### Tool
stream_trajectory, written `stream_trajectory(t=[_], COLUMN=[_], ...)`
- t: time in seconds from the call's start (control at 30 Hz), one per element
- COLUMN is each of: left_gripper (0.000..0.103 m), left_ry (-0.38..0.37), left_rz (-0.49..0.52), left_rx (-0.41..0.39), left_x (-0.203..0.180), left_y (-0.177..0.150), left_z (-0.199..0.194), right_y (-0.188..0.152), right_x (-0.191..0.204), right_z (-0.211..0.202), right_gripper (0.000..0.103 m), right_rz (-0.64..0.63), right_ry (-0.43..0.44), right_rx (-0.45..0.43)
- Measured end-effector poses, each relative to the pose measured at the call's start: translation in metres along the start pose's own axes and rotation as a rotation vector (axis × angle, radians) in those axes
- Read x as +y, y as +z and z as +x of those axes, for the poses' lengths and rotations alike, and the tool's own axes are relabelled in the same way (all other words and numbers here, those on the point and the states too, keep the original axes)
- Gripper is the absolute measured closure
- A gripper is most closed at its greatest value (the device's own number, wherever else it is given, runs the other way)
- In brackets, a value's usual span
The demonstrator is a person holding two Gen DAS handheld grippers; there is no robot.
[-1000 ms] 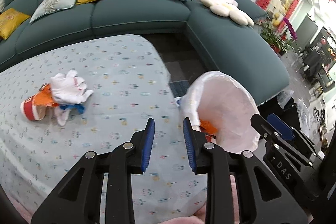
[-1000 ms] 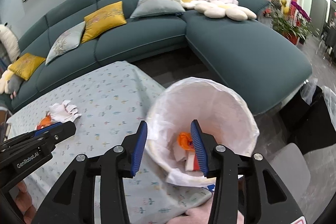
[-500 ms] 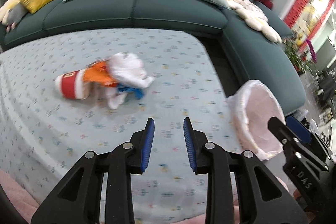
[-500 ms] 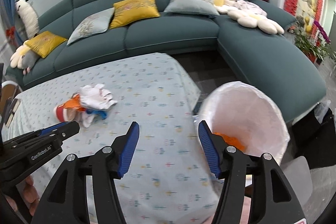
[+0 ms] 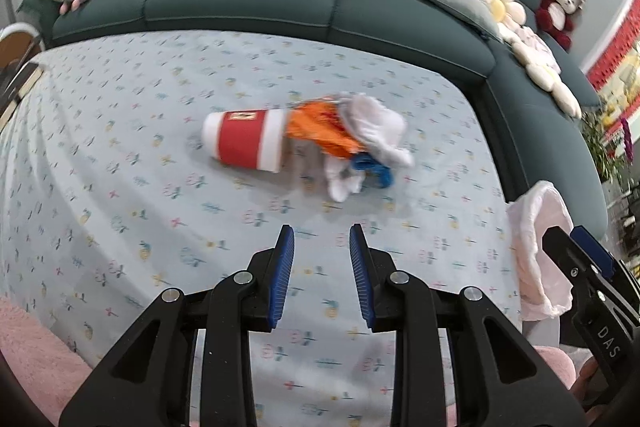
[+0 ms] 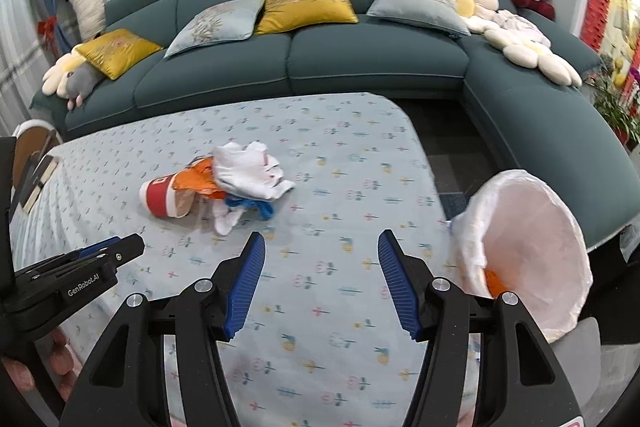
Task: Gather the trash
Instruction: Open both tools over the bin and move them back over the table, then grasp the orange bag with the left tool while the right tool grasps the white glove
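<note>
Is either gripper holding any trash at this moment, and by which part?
Nothing is held. The left gripper and the right gripper are both open and empty above the table.

A cup (image 6: 166, 195) lies on its side on the table (image 6: 340, 155), ahead and left of the right fingers (image 6: 244, 283); wrappers (image 6: 248, 173) touch its mouth. The bin (image 6: 536, 251) stands to their right.

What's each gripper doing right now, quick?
Left gripper: open, holding nothing.
Right gripper: open wide, holding nothing.
</note>
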State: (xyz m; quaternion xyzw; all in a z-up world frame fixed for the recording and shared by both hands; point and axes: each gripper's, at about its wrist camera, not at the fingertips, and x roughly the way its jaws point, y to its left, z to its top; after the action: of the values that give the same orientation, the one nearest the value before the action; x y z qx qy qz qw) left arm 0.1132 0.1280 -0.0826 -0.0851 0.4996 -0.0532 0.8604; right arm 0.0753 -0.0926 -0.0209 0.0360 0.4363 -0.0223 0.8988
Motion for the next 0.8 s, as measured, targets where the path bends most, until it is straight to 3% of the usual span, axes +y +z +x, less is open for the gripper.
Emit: stream_trajectory(t=[0.3, 0.43, 0.8], left_gripper=[0.075, 0.07, 0.07], left_ry=[0.006, -0.019, -0.085], left_rz=[-0.06, -0.097, -0.158], left_rx=[0.014, 0.022, 0.082], left_x=[0.032, 0.038, 0.02], left_y=[0.019, 0.037, 0.079], left_z=[0.013, 0.023, 0.073], right_y=[0.009, 0.016, 0.036], right_x=[0.035, 0.046, 0.055], right_z=[0.033, 0.052, 0.111], right_gripper=[0.046, 0.046, 0.049], right_rz=[-0.032, -0.043, -0.035], right_ry=[0.032, 0.043, 0.068], right_rx=[0.035, 0.052, 0.105])
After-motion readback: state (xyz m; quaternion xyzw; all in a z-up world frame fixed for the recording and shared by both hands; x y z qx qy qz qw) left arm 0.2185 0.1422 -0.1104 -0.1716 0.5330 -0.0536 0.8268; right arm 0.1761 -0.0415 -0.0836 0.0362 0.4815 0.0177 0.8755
